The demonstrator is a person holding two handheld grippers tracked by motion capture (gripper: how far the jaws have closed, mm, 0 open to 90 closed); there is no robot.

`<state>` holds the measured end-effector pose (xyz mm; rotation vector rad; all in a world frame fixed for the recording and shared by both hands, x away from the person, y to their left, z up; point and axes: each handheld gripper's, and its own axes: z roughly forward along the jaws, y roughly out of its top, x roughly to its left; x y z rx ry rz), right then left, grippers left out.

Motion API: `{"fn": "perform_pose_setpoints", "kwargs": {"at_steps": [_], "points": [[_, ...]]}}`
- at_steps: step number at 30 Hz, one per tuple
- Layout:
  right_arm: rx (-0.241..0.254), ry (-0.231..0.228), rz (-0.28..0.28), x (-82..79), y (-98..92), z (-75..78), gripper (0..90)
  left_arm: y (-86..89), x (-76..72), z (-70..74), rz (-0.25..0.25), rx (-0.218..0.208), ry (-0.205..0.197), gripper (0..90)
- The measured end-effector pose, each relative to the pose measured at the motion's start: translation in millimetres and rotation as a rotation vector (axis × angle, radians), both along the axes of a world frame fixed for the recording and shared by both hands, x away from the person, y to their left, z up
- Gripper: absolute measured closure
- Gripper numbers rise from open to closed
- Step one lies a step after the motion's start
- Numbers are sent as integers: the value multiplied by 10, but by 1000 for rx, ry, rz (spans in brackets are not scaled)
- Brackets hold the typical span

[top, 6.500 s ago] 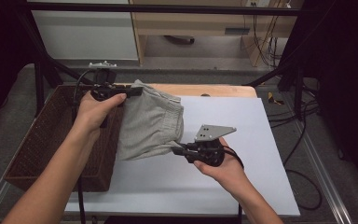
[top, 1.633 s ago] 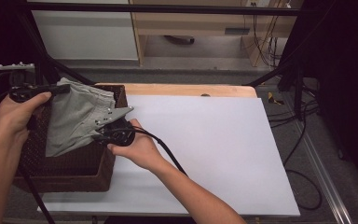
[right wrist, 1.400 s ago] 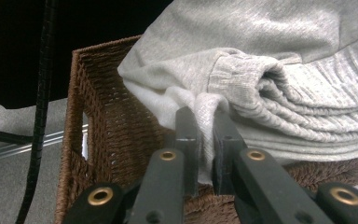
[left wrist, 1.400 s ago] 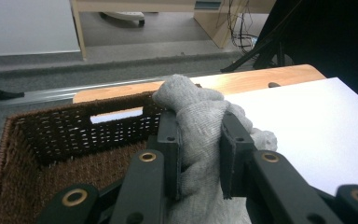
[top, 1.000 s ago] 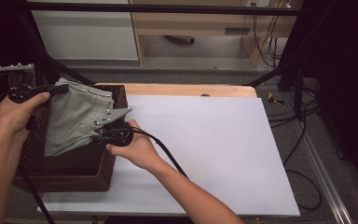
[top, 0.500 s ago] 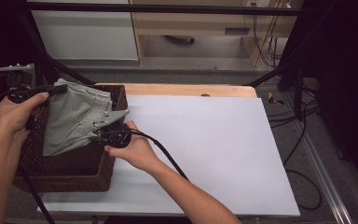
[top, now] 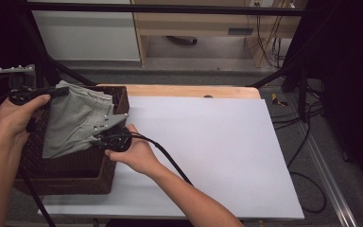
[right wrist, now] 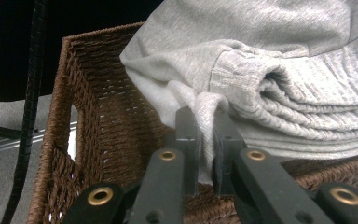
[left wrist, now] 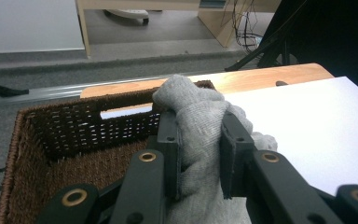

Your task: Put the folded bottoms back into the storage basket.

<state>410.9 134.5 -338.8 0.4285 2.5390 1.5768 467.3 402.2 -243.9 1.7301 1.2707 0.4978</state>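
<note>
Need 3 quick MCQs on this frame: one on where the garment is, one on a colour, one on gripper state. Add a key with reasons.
1. Where is the grey garment?
A. Flat on the white table top
B. Held over the brown wicker basket
C. On the floor

2. What colour is the basket?
A. White
B. Blue
C. Dark brown

3. What state is the left gripper in?
A. Shut on the garment
B. Open and away from it
C. Lying on the table

Key: 1 B, the high view shows the garment hanging over the basket's opening between the left gripper and the right gripper. 2 C, its weave is dark brown in all views. 3 A, cloth is pinched between its jaws in the left gripper view.
</note>
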Motion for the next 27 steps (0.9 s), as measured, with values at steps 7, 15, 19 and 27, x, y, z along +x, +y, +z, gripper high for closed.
{"fn": "perform_pose_setpoints", "kwargs": {"at_steps": [7,15,19,27], "points": [[-1,0,-1,2,11,-13,841,1,19,-22,2,1,2,736],[-1,6,-6,6,25,-40,841,-10,29,-46,-1,3,4,735],[-14,-3,-6,5,41,-63,841,-18,37,-66,-4,6,7,735],[-21,-2,-5,-2,73,-103,840,-10,42,-131,-2,3,13,735]]}}
